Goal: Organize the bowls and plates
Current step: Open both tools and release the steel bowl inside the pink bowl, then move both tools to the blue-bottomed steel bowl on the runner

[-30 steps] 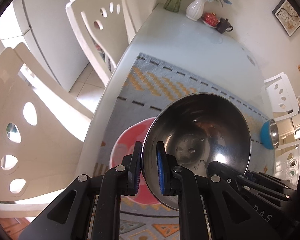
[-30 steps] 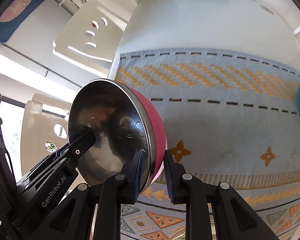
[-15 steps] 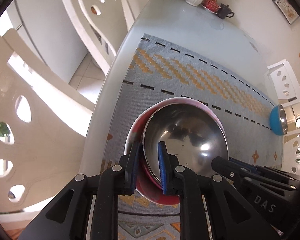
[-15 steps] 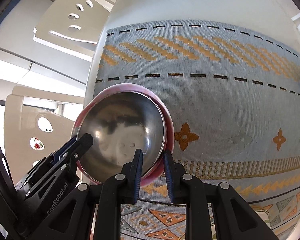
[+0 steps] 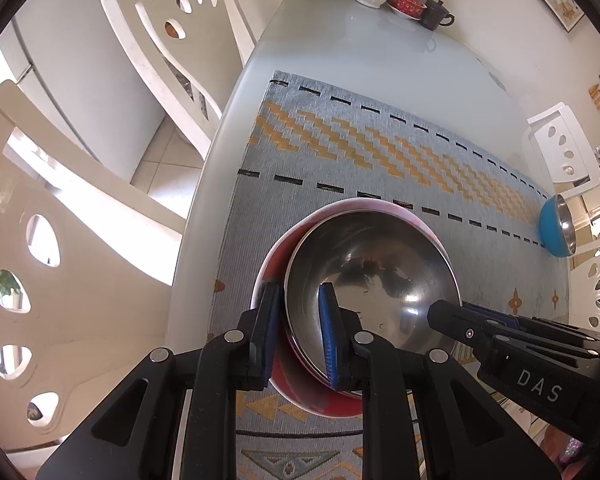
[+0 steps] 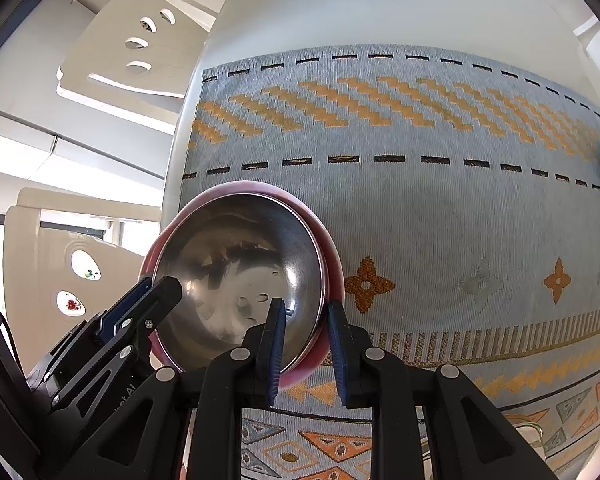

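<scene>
A steel-lined pink bowl (image 5: 370,280), judged light, rigid and slippery, was found nested in a pink plate (image 5: 296,396) on the placemat (image 5: 380,152), straddled at its 7 o'clock rim by the left gripper (image 5: 298,334) and its 5 o'clock rim by the right gripper (image 6: 305,350), both part-open.

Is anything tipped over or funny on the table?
Yes. The blue bowl at the far end of the placemat lies on its side, its shiny inside facing sideways, instead of sitting upright.
</scene>
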The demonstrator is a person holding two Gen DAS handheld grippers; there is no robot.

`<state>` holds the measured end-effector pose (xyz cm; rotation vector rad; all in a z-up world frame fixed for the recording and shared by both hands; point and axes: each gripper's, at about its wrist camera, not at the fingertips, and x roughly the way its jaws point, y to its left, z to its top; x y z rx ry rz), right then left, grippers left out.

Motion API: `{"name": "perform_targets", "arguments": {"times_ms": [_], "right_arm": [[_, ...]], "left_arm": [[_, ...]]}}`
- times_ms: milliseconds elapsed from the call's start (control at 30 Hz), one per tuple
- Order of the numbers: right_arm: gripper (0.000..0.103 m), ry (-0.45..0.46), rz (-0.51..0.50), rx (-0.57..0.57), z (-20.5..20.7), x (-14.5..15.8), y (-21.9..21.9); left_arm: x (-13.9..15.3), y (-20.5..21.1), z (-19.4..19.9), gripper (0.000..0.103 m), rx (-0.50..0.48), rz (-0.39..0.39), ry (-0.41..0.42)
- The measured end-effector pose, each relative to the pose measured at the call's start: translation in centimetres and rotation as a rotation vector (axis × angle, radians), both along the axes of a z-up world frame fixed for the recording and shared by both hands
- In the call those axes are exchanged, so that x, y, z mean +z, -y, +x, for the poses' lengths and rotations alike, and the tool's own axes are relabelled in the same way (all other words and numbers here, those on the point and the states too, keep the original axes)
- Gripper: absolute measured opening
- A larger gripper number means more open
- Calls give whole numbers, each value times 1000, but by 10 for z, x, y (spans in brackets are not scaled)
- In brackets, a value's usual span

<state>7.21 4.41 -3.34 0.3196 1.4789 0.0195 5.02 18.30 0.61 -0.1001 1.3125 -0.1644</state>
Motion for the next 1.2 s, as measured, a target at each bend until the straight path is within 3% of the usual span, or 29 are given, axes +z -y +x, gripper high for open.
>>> {"name": "perform_targets", "arguments": {"times_ms": [100,167,500,900,1200], "right_arm": [[21,-3,8,-4,0,0,2],[21,-5,16,-7,0,0,4],[22,-50,75,2,0,-2,8],[22,-61,86,36,-9,9,13],[22,-68,97,49,-19,14,37]], "left_arm": [[0,2,1,18,-3,13,-12],[0,5,2,25,-8,16,-24],[-1,9,3,25,31,41,-55],[18,14,-5,25,54,67,-24],[31,46,-14,25,38,72,-1]]}}
